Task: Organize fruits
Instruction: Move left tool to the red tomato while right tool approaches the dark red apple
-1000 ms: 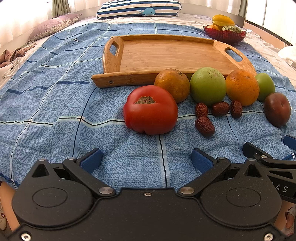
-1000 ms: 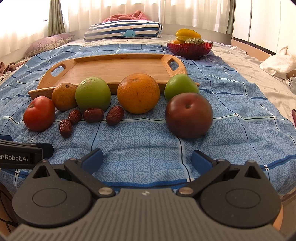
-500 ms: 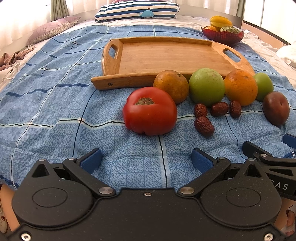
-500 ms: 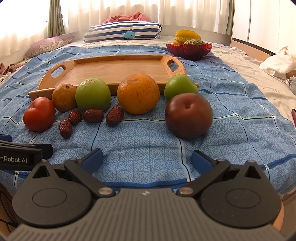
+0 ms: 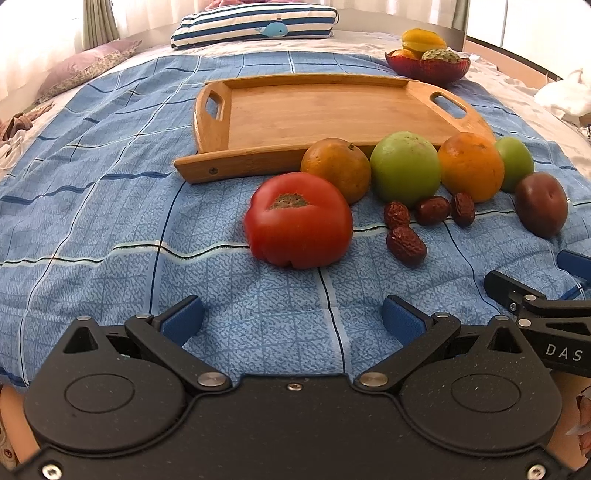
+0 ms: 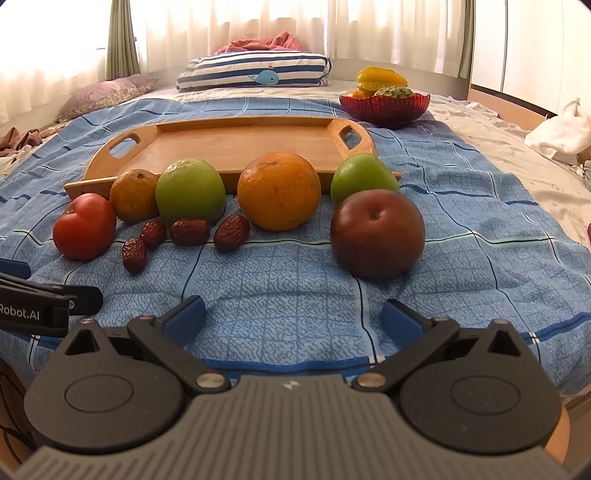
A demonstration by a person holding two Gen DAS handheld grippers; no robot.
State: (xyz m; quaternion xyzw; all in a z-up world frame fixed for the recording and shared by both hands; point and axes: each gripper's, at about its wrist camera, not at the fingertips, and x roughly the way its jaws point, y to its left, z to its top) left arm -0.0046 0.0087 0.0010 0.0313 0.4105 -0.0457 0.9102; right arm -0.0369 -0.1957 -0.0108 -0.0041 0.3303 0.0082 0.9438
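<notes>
Curtains (image 6: pixel 258 33) appear only from the right wrist; both grippers' fingers (image 5: pixel 183 319) (image 6: pixel 400 319) spread wide, holding nothing.

I hold my left gripper (image 5: pixel 291 319) low and level, its blue-padded fingers (image 5: pixel 183 319) spread wide with nothing between them. My right gripper (image 6: pixel 293 319) sits just beside it at the same height, jaws equally wide and empty.

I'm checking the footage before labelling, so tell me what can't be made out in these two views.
- Tray front rail, right wrist view: partly hidden behind the fruit row.
- Small green fruit, left wrist view: partly covered by the orange.
- Bowl contents, both views: too far to identify.
- Right gripper, left wrist view: cut off by the edge.
</notes>
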